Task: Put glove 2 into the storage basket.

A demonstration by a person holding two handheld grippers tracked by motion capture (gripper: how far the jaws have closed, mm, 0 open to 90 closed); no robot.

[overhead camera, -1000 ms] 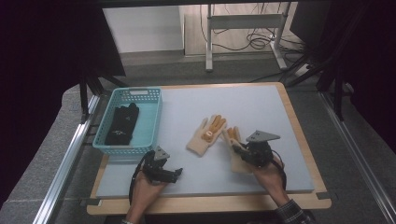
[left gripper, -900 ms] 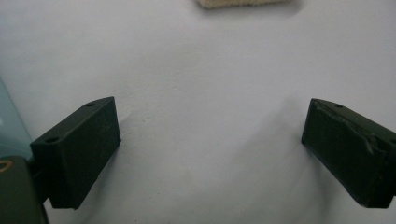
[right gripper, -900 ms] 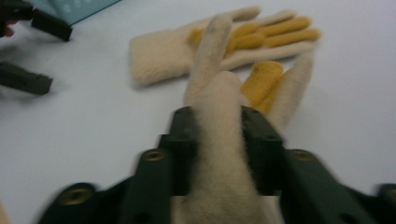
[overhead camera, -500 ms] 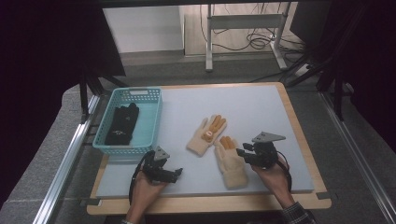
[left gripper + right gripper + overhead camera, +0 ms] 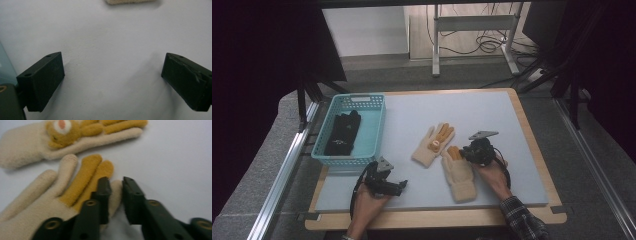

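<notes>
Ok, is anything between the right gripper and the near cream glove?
Nothing visible. The right gripper is at the near glove, at its fingertips; its jaws have just been closing, with the glove's outer cream finger between them.

Your table (image 5: 522, 125) was a wooden board with a pale grey mat on top. Sitting on it you had a teal basket (image 5: 372, 131) at the far left, plus two cream gloves, one (image 5: 432, 145) just beside the other (image 5: 459, 175), mid-mat.
</notes>
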